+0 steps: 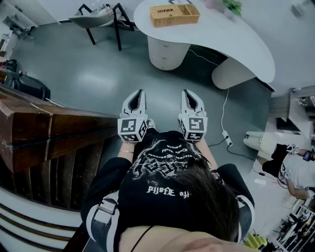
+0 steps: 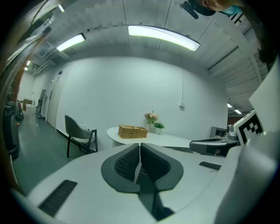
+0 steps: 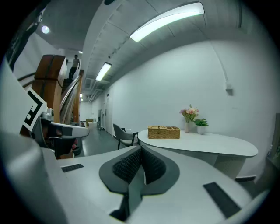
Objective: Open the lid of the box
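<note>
The left gripper (image 1: 140,92) and right gripper (image 1: 187,92) sit side by side above the smooth grey floor (image 1: 98,78), both white-shelled, each with ribbed dark pads (image 2: 127,162) pressed together on nothing. The rectangular woven wicker box (image 1: 174,14) stands well ahead of them on a glossy white table (image 1: 241,49) with a curved, rounded edge

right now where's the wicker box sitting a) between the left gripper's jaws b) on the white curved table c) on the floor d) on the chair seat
b: the wicker box stands on the white curved table, at the far side of the room from both grippers.
</note>
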{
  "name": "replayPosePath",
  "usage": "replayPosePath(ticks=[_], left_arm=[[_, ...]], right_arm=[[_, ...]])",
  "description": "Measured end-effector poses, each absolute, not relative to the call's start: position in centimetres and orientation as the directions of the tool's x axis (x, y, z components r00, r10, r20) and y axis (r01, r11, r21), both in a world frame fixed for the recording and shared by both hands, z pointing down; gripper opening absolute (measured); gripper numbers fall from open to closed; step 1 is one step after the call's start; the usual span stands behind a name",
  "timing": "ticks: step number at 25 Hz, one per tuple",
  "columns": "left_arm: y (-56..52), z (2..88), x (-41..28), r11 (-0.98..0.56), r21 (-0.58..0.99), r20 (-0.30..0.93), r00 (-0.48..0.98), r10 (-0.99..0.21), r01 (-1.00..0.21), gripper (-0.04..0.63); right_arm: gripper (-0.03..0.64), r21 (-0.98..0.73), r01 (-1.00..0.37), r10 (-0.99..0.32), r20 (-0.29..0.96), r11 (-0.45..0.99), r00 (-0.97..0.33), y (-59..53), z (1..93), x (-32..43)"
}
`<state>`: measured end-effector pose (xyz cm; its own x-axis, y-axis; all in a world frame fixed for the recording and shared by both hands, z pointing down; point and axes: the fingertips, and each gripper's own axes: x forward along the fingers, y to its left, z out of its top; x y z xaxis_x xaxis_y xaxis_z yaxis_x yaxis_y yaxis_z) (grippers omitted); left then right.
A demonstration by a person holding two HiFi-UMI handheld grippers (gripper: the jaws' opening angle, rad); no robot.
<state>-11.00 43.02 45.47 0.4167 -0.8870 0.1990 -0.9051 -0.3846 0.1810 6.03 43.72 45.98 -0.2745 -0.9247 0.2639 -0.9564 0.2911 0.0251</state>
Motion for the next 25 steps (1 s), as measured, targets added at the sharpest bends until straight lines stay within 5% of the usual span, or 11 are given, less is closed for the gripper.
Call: replayPosePath(ticks=[25], left_arm=[[34.2,46.2,-13.5,-0.579,0.151,0.196,0.598,-0.777,-0.801,0.03]], right_arm=[[0.026,-0.014,-0.991,-0.962,0.238,0.131,-0.13,36.9,47.2,1.9]])
